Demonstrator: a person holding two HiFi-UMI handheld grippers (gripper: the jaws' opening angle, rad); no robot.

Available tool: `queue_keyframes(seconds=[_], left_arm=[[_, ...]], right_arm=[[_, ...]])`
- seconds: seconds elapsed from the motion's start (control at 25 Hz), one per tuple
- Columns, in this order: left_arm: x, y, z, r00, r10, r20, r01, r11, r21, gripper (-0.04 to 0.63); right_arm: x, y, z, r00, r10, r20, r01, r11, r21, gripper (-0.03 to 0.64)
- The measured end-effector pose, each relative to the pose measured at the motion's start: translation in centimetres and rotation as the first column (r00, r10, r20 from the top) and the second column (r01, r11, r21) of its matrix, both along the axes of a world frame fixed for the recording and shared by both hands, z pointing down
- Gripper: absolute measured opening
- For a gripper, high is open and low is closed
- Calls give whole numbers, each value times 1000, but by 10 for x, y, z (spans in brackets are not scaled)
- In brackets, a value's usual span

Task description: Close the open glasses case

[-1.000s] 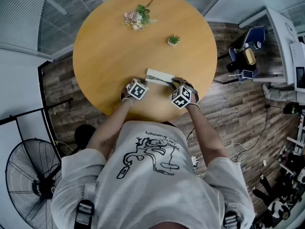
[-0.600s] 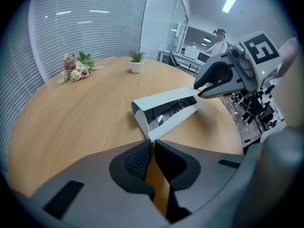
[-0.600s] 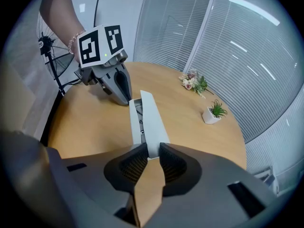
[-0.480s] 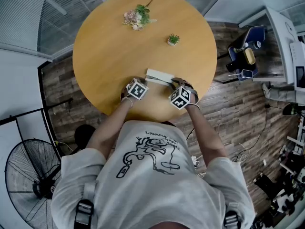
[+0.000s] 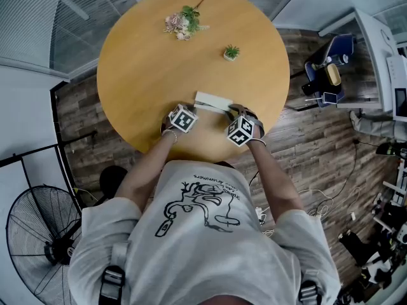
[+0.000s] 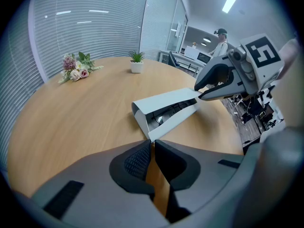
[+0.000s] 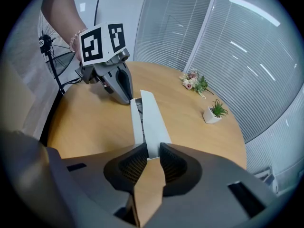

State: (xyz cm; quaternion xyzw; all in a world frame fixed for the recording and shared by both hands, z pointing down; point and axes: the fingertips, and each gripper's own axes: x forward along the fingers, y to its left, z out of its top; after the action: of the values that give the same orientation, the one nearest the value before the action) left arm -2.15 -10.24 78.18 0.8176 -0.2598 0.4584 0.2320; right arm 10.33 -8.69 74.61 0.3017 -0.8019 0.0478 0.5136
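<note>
Glasses case (image 5: 213, 100) lay on the round wood counter (image 5: 146, 68), close to the edge nearest the person. It was open, w/ the pale lid flap lifted off the base in a narrow V. Left gripper view looked into that gap: dark lining and a few dim shapes inside (too murky to say what they were).

Right gripper (image 7: 151, 153) sat at the case's right end. Its jaws were closed on the end of the lid flap, so the white flap filled the space betw. the pads (image 7: 135, 164).

Left gripper (image 6: 151, 144) was at the case's left end, jaws drawn in to a thin slit w/ only counter wood showing thru it. Its tips sat right at the case's near corner; couldn't tell if they touched it. Both marker cubes were on the person's side of the case.

Beyond the case, well apart from it, stood a small white pot (image 5: 231, 54) holding a tuft of green plant. Farther still and left of the case, a flower sprig (image 5: 183, 23) lay flat on the wood. A floor fan (image 5: 38, 234) stood off the counter, far to the case's left.
</note>
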Motion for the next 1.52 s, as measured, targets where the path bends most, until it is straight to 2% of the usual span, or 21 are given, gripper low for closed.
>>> queue_keyframes(seconds=[1.36,1.52], left_arm=[[2,1,1,1000,-2,2,2,1000,4,44],[-3,5,4,1000,-5,18,5,1000,-17,44]], right_arm=[[-3,16,14,999,-26,-19,26,999,-26,101],[-6,19,15,1000,-24,-17,23,999,-36,101]])
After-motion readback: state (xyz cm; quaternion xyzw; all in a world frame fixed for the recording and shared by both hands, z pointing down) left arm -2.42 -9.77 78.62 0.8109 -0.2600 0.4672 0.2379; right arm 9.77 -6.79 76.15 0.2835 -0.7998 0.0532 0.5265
